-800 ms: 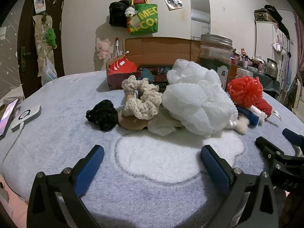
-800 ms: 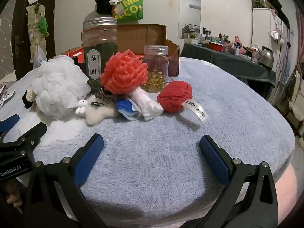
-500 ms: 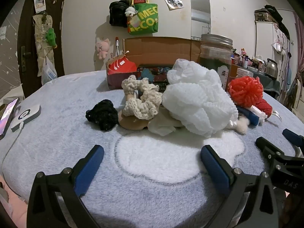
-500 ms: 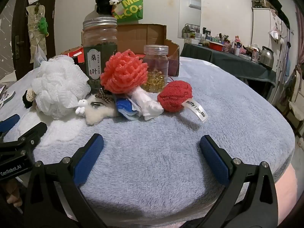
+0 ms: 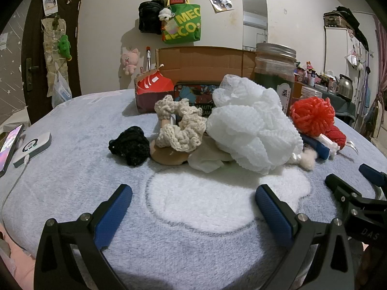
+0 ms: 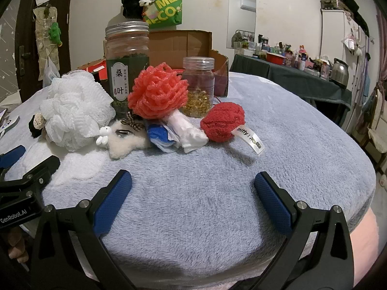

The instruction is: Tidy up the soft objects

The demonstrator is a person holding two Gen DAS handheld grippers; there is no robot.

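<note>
Soft things lie in a row on the grey fleece blanket: a black scrunchie, a beige crocheted scrunchie, a white mesh bath puff, a red mesh puff and a red knitted ball with a "miffy" tag. A fluffy cream star lies by the white puff. My left gripper is open and empty, short of the pile. My right gripper is open and empty, short of the red ball.
A cardboard box stands behind the pile. A tall jar of dark leaves and a small jar with gold contents stand by the red puff. A phone and a white charger lie at the left edge.
</note>
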